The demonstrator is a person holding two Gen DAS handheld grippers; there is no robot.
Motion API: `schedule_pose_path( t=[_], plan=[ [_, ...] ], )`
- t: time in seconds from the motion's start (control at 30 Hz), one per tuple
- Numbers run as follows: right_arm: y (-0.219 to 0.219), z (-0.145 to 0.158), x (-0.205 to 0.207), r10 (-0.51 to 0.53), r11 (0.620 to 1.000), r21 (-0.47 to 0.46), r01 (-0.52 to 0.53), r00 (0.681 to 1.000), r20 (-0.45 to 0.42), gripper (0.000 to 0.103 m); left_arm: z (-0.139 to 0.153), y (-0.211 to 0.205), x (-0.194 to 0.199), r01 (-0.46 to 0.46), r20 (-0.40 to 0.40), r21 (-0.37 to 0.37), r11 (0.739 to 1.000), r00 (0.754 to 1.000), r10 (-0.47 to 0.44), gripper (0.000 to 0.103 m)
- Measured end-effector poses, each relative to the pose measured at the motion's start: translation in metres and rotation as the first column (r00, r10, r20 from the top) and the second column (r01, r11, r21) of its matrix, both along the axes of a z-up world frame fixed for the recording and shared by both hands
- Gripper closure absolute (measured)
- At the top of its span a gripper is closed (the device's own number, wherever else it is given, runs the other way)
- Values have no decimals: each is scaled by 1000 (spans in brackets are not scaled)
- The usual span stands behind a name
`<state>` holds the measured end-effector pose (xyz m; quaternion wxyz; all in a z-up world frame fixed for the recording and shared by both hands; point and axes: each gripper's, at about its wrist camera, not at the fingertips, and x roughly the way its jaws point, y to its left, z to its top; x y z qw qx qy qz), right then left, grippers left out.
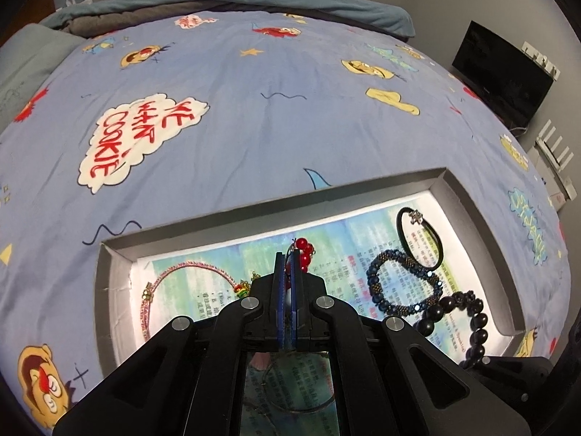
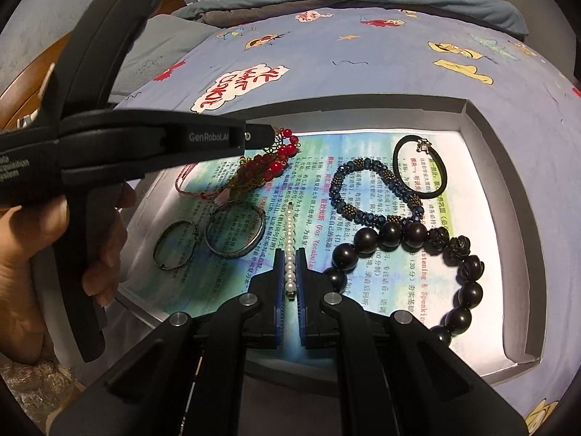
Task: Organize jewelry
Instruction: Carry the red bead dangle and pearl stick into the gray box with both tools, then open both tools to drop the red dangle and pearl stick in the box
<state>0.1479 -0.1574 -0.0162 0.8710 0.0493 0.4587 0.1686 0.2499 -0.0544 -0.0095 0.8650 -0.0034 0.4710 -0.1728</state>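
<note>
The left gripper (image 1: 289, 272), jaws pinching the red bead piece (image 2: 279, 152) at the tray's (image 2: 483, 116) eleven o'clock, should lower it clear of the blue beaded bracelet (image 2: 366, 196) while the right gripper (image 2: 289, 272) pinches the pearl strand (image 2: 289, 243) at six o'clock.

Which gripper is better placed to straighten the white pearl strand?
The right gripper: it is already shut on the white pearl strand; the left gripper holds the red bead ornament.
</note>
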Motion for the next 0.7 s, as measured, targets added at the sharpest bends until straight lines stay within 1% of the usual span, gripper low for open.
schedule_pose_path(
  t=[0.07, 0.1, 0.13, 0.2, 0.3, 0.33, 0.37, 0.4, 0.43, 0.47, 0.53, 0.57, 0.6, 0.63, 0.67, 0.7],
  plan=[
    [-3, 1, -2, -2, 1000, 4, 2, 1000, 5, 94, -1, 0, 0, -6, -3, 6, 1000, 1000, 6, 98],
    [-4, 2, -3, -2, 1000, 12, 2, 1000, 8, 90, -2, 1, 0, -9, -8, -2, 1000, 1000, 9, 92],
    [-5, 3, -4, -3, 1000, 16, 3, 1000, 12, 87, -2, 2, -1, -13, -10, -4, 1000, 1000, 13, 79],
    [-6, 5, -8, 0, 1000, 24, -1, 1000, 20, 77, -2, 3, -3, -22, -2, 0, 1000, 1000, 22, 68],
    [-9, 9, -16, 4, 1000, 14, -5, 999, 40, 77, 0, 6, -8, -28, 4, -8, 1000, 1000, 29, 67],
    [-10, 10, -19, 6, 1000, 12, -6, 999, 47, 75, 0, 7, -8, -32, 2, -11, 999, 999, 32, 63],
    [-11, 11, -22, 8, 1000, 11, -9, 999, 53, 71, 2, 9, -10, -37, 3, -16, 999, 999, 37, 61],
    [-12, 13, -26, 7, 1000, 12, -8, 998, 62, 63, 3, 11, -12, -41, 7, -19, 999, 999, 41, 58],
    [-15, 15, -31, 3, 1000, 14, -4, 997, 73, 59, 4, 12, -13, -42, 10, -21, 999, 999, 42, 54],
    [-17, 17, -34, 1, 1000, 15, -2, 997, 80, 56, 6, 14, -16, -44, 16, -26, 999, 999, 45, 53],
    [-20, 19, -39, -5, 1000, 14, 4, 996, 87, 54, 11, 17, -20, -49, 25, -33, 998, 998, 50, 48],
    [-23, 20, -41, -10, 1000, 22, 8, 996, 86, 49, 13, 18, -21, -54, 29, -33, 998, 998, 55, 45],
    [-25, 21, -44, -15, 999, 30, 12, 996, 90, 42, 15, 20, -23, -59, 35, -32, 998, 998, 60, 39],
    [-27, 22, -46, -17, 999, 32, 14, 995, 94, 39, 18, 22, -26, -67, 45, -35, 997, 997, 69, 33],
    [-28, 24, -49, -19, 999, 36, 15, 995, 99, 36, 21, 24, -28, -71, 52, -40, 997, 996, 73, 32],
    [-29, 26, -50, -19, 999, 39, 16, 995, 100, 36, 25, 25, -32, -71, 60, -47, 996, 995, 74, 30]
  ],
)
